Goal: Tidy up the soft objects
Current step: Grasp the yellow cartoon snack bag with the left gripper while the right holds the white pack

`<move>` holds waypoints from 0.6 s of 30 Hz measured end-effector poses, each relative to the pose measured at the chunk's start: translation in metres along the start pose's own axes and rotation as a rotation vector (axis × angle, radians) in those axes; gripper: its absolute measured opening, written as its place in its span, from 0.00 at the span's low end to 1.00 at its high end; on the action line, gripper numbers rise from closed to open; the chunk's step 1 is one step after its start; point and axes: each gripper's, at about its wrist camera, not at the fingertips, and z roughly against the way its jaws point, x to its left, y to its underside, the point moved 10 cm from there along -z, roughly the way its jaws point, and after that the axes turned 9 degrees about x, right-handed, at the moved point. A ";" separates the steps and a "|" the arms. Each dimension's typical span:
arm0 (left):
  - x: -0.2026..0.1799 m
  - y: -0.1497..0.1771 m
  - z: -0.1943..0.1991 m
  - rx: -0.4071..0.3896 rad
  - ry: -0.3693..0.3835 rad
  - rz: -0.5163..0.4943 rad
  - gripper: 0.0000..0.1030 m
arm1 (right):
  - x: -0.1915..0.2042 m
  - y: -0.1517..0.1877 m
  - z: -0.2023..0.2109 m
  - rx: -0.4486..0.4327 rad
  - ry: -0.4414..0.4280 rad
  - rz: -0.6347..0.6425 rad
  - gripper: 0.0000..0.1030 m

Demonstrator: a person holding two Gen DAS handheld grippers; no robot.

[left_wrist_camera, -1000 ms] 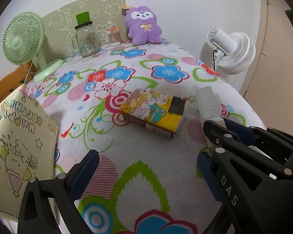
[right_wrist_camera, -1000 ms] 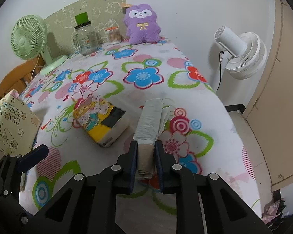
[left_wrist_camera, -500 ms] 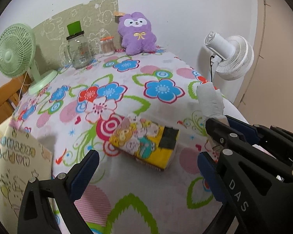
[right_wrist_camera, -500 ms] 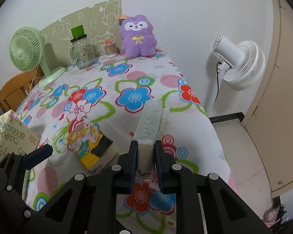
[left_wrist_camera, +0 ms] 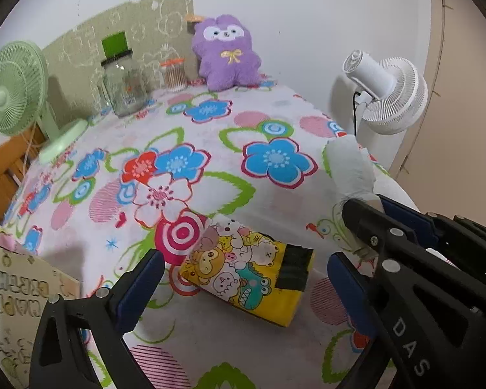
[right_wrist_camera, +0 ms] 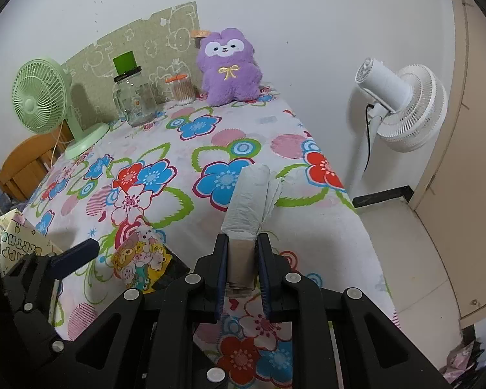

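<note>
My right gripper (right_wrist_camera: 241, 253) is shut on a rolled grey-white soft bundle (right_wrist_camera: 251, 201), pinching its brown end and holding it above the floral tablecloth (right_wrist_camera: 210, 149). The same bundle (left_wrist_camera: 350, 168) shows at the right of the left wrist view, with the right gripper's black frame under it. A yellow cartoon tissue pack (left_wrist_camera: 252, 272) lies on the cloth just ahead of my left gripper (left_wrist_camera: 243, 275), whose blue fingers stand wide open on either side of it with nothing between them. The tissue pack (right_wrist_camera: 139, 262) also appears low left in the right wrist view. A purple plush toy (left_wrist_camera: 225, 52) sits against the far wall.
At the back stand a glass jar with a green lid (left_wrist_camera: 123, 87), a small jar of swabs (left_wrist_camera: 175, 74) and a green desk fan (left_wrist_camera: 13, 97). A white fan (right_wrist_camera: 401, 107) stands off the table's right edge. A cream paper gift bag (left_wrist_camera: 13, 298) sits at the near left.
Both grippers have drawn back toward the near edge, so the tissue pack and the table look lower and closer. The right gripper keeps its hold on the bundle; the left stays open.
</note>
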 end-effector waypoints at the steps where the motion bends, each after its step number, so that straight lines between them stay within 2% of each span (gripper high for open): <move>1: 0.001 0.000 -0.002 0.005 0.002 0.003 0.98 | 0.001 0.000 -0.001 0.003 -0.003 0.000 0.19; 8: 0.000 0.003 -0.015 0.035 0.021 0.012 0.98 | 0.001 0.002 -0.011 0.025 -0.008 -0.001 0.19; 12: 0.002 0.006 -0.019 0.056 0.017 0.021 0.84 | 0.000 0.004 -0.015 0.034 -0.005 -0.001 0.20; 18: 0.004 0.008 -0.015 0.047 -0.004 0.020 0.79 | 0.000 0.006 -0.015 0.042 -0.004 0.000 0.20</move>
